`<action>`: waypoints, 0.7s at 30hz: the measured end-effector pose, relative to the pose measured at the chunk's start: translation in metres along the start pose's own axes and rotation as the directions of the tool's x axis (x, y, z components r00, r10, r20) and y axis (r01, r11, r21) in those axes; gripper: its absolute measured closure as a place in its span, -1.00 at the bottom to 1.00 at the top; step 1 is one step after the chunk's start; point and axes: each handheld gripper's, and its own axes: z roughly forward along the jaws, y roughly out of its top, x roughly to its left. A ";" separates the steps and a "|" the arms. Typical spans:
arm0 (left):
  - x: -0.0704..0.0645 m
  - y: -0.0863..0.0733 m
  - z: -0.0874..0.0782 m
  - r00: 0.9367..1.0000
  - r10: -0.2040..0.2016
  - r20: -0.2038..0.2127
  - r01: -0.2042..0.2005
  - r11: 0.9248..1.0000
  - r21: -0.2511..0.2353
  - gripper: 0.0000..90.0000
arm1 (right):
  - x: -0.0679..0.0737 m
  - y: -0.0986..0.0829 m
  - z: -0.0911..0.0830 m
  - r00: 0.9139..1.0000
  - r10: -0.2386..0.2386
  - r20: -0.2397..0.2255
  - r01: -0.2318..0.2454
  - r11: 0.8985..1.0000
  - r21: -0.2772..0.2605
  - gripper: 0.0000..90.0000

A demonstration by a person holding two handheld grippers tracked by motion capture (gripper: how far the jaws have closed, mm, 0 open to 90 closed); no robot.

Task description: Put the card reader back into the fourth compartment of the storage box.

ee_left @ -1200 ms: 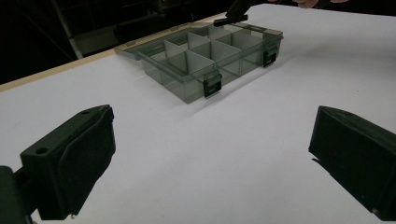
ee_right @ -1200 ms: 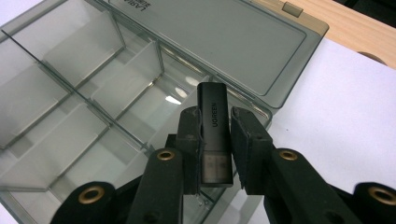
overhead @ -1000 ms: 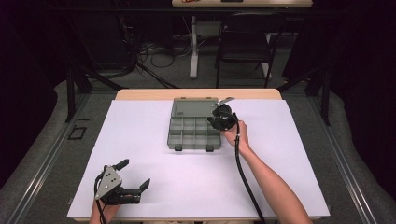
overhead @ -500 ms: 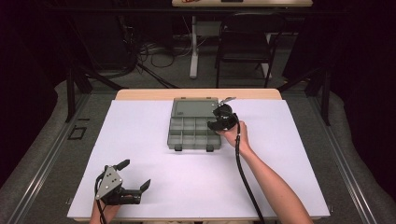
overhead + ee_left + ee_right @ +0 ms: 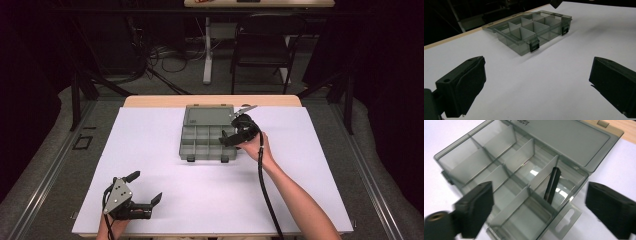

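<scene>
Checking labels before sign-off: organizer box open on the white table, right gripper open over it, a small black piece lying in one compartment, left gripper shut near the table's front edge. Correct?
One error: the left gripper is open, not shut. The left gripper view shows its two jaws wide apart with nothing between them. The rest holds: the organizer box lies open on the white table, the right gripper is open over it, and a small black piece lies in one compartment.

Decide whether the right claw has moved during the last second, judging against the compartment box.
Yes, slightly. In the high view the right claw has shifted toward the person along the compartment box's right edge, from near the open lid to over the compartments.
</scene>
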 end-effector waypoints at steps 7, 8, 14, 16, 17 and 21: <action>0.000 0.000 0.000 1.000 0.002 -0.001 -0.002 1.000 0.002 -0.98 | 0.001 -0.009 -0.009 0.999 -0.006 -0.037 0.006 1.000 0.008 -1.00; 0.000 0.000 -0.001 1.000 0.006 -0.002 -0.006 1.000 0.001 -0.98 | 0.001 -0.010 -0.011 0.999 -0.014 -0.043 0.015 1.000 0.003 -1.00; 0.000 0.000 -0.001 1.000 0.004 -0.006 -0.004 1.000 -0.003 -0.98 | 0.005 -0.017 -0.029 0.997 -0.042 -0.065 0.041 0.999 -0.010 -1.00; -0.001 0.001 -0.001 1.000 0.007 -0.003 -0.007 1.000 -0.002 -0.98 | 0.007 -0.021 -0.035 0.996 -0.050 -0.071 0.049 0.999 -0.014 -1.00; -0.001 0.001 -0.001 1.000 0.010 -0.003 -0.010 1.000 -0.002 -0.98 | 0.007 -0.023 -0.038 0.995 -0.057 -0.076 0.055 0.998 -0.021 -1.00; -0.001 0.001 0.000 1.000 0.008 -0.003 -0.008 1.000 -0.002 -0.98 | 0.010 -0.031 -0.052 0.994 -0.072 -0.078 0.069 0.997 -0.031 -1.00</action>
